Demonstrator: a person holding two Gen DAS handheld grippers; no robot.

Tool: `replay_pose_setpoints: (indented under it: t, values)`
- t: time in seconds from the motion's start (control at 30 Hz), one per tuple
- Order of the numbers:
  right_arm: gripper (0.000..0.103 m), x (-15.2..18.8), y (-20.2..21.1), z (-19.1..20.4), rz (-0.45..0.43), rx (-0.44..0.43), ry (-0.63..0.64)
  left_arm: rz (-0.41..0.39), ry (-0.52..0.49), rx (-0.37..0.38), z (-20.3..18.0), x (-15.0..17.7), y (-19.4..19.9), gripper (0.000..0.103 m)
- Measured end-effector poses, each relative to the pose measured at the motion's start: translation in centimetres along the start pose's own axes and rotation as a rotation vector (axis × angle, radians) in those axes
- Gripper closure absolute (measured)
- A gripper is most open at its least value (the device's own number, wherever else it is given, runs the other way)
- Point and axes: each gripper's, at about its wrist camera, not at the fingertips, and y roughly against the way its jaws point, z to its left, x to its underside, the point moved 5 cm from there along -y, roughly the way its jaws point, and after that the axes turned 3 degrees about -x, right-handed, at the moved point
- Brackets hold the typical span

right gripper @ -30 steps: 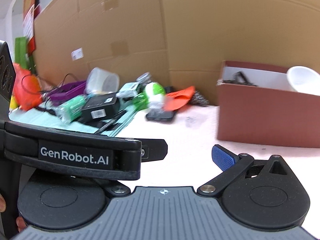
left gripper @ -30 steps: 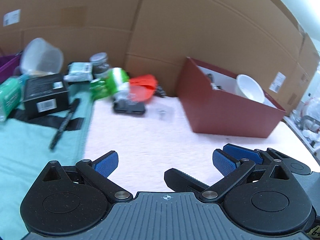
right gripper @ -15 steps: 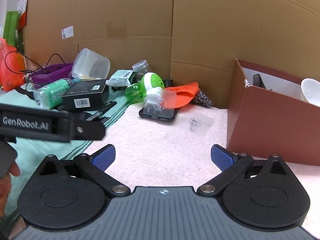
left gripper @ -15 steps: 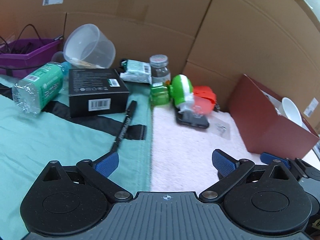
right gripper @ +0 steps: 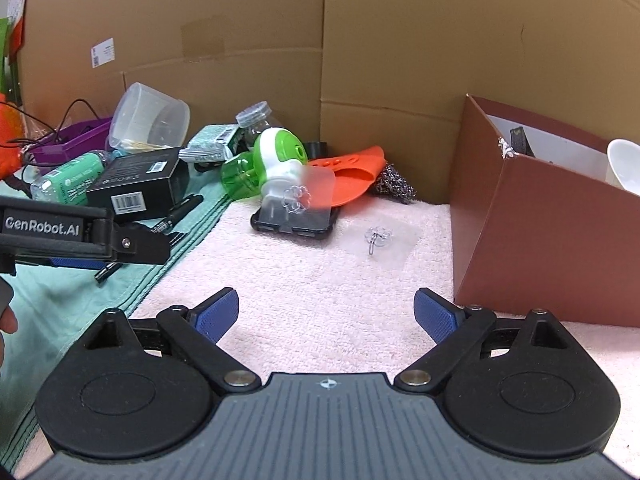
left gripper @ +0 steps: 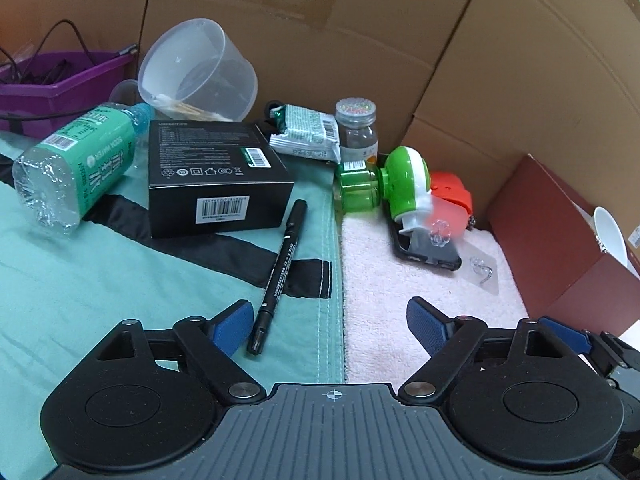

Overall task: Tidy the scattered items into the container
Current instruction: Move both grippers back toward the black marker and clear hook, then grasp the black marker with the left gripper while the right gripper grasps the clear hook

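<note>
A bowl (right gripper: 624,168) sat in the red box (right gripper: 552,248). The pen (left gripper: 279,268), bottle (left gripper: 76,164) and more lay outside. Both claws, left (left gripper: 328,326) and right (right gripper: 326,314), were closing on nothing.

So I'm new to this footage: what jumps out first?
The bright green-and-white gadget lying on a black phone case mid-scene, an orange silicone piece behind it. The dark red box stands at right, holding a white bowl; a black marker lies on teal cloth.

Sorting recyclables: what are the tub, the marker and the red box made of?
Tub: clear, slightly frosted plastic; you see through it. Marker: black, semi-gloss plastic, probably. Red box: matte cardboard, judging by folded edges and white inside.
</note>
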Motion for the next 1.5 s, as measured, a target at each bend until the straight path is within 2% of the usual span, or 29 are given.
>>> replay_pose_setpoints:
  t: [0.1,0.27,0.47,0.73,0.8,0.83,0.87,0.93,1.0,1.27,1.37,1.5]
  values:
    - [0.012,-0.3,-0.5,-0.3,-0.001,0.012,-0.012,0.014,-0.013,-0.004,0.0,-0.1,-0.5,0.022]
    - [0.031,-1.1,-1.9,-0.9,-0.004,0.067,-0.041,0.018,-0.004,-0.014,0.8,-0.5,-1.2,0.037]
    - [0.048,-1.6,-3.4,-1.8,0.015,0.096,-0.093,-0.006,-0.046,-0.045,0.6,-0.5,-1.6,0.047]
    - [0.063,-2.3,-4.4,-2.0,0.014,0.13,-0.101,-0.035,-0.096,-0.05,0.2,-0.3,-2.0,0.048]
    - [0.068,-2.4,-4.7,-2.1,0.016,0.129,-0.109,-0.042,-0.111,-0.062,0.1,-0.2,-2.0,0.058]
    - [0.072,-2.5,-4.8,-2.2,0.021,0.126,-0.114,-0.046,-0.122,-0.074,0.2,-0.2,-2.0,0.071]
    - [0.076,-2.4,-5.0,-2.3,0.03,0.121,-0.12,-0.047,-0.128,-0.073,0.2,-0.2,-2.1,0.072]
    - [0.094,-2.4,-5.1,-2.3,0.036,0.107,-0.13,-0.046,-0.12,-0.065,0.4,-0.2,-2.1,0.076]
    - [0.099,-2.4,-5.1,-2.4,0.036,0.098,-0.137,-0.047,-0.112,-0.067,0.7,-0.2,-2.1,0.083]
    - [0.1,-1.4,-3.1,-2.4,0.032,0.035,-0.174,-0.015,-0.042,-0.027,1.2,0.1,-1.3,0.096]
    - [0.1,-0.5,-1.2,-1.9,0.044,-0.019,-0.168,0.014,-0.039,0.015,0.5,1.0,-0.1,0.1]
    - [0.1,0.5,1.8,-0.9,0.054,-0.092,-0.147,0.055,-0.09,0.055,-1.1,2.7,1.6,0.1]
